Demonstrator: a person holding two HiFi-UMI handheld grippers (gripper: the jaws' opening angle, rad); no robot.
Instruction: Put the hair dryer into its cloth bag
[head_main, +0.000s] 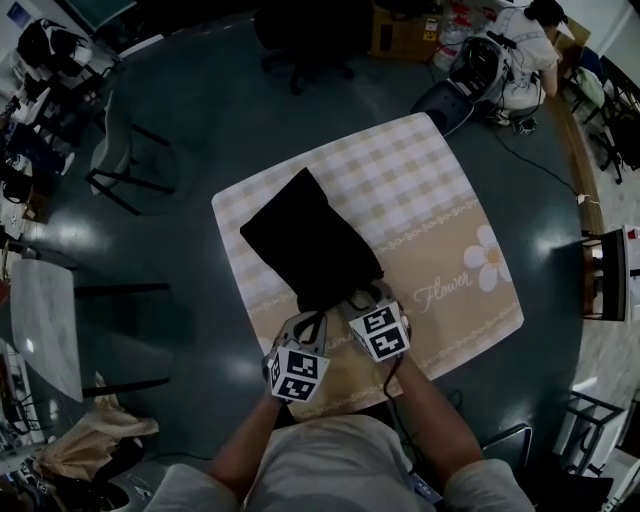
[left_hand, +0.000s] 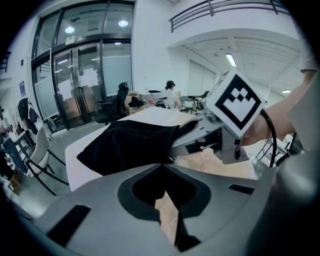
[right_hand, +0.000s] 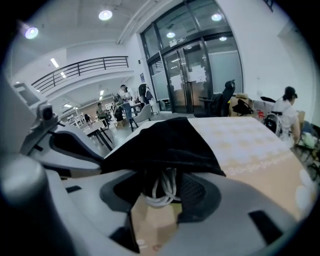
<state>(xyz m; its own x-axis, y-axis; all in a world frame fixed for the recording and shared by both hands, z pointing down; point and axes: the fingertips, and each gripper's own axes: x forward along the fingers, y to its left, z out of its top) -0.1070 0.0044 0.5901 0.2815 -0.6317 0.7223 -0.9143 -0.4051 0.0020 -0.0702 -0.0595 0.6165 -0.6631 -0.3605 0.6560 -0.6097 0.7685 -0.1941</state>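
Note:
The black cloth bag (head_main: 310, 240) lies bulging on the checked tablecloth (head_main: 440, 200), its mouth toward me. Both grippers are at that mouth. My left gripper (head_main: 305, 325) is shut on the bag's near edge, with black cloth (left_hand: 130, 145) pinched between its jaws (left_hand: 162, 172). My right gripper (head_main: 358, 300) stands open just to the right; its jaws (right_hand: 160, 185) straddle the mouth without pressing. A coiled white cord (right_hand: 162, 192) shows inside the bag's opening (right_hand: 170, 142). The hair dryer's body is hidden inside the bag.
The tablecloth has a white flower print (head_main: 488, 258) at the right. A dark office chair (head_main: 305, 40) stands behind the table and a metal chair (head_main: 125, 160) to the left. A person (head_main: 520, 45) sits at the far right. A light tabletop (head_main: 45, 325) is at the left.

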